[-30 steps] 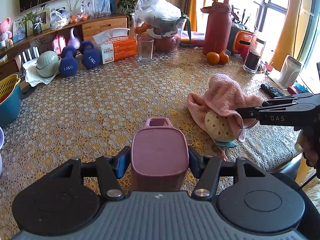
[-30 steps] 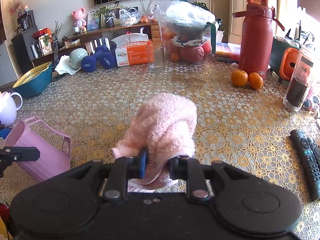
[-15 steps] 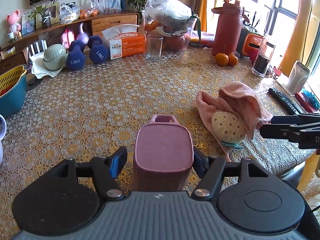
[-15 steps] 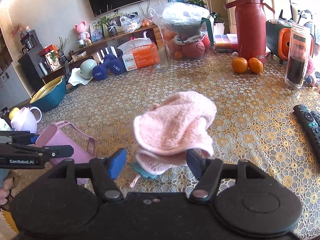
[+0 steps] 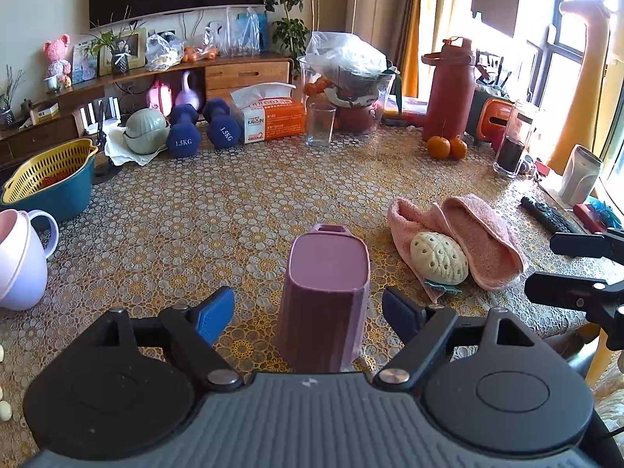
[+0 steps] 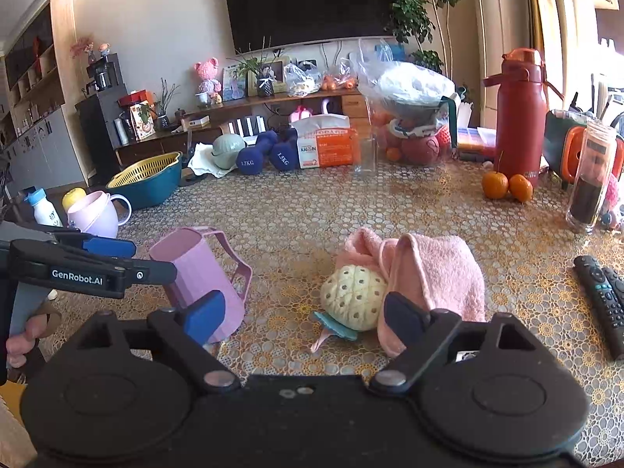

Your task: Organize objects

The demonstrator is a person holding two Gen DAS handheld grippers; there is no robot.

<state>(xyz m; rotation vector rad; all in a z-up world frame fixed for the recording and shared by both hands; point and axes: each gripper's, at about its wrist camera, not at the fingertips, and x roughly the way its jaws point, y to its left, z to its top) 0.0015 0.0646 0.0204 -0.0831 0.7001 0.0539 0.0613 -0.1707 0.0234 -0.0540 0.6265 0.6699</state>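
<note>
Left wrist: pink cup (image 5: 325,292) upside-down, tongs (image 5: 308,312) apart

This is somebody's lived-in living room: a big dark television (image 6: 312,4) hangs on the wall at the top centre of the right wrist view, above a low wooden sideboard (image 6: 273,103) crowded with a framed photo (image 6: 269,74), a pink toy bear (image 6: 206,76) and plastic bags. Leafy houseplants (image 6: 413,11) stand in the upper right corner. Nearer, a table under a gold-patterned lace cloth (image 6: 296,210) carries blue dumbbells (image 6: 249,162), a tissue box (image 6: 325,148), two oranges (image 6: 506,186) and TV remotes (image 6: 602,292).
</note>
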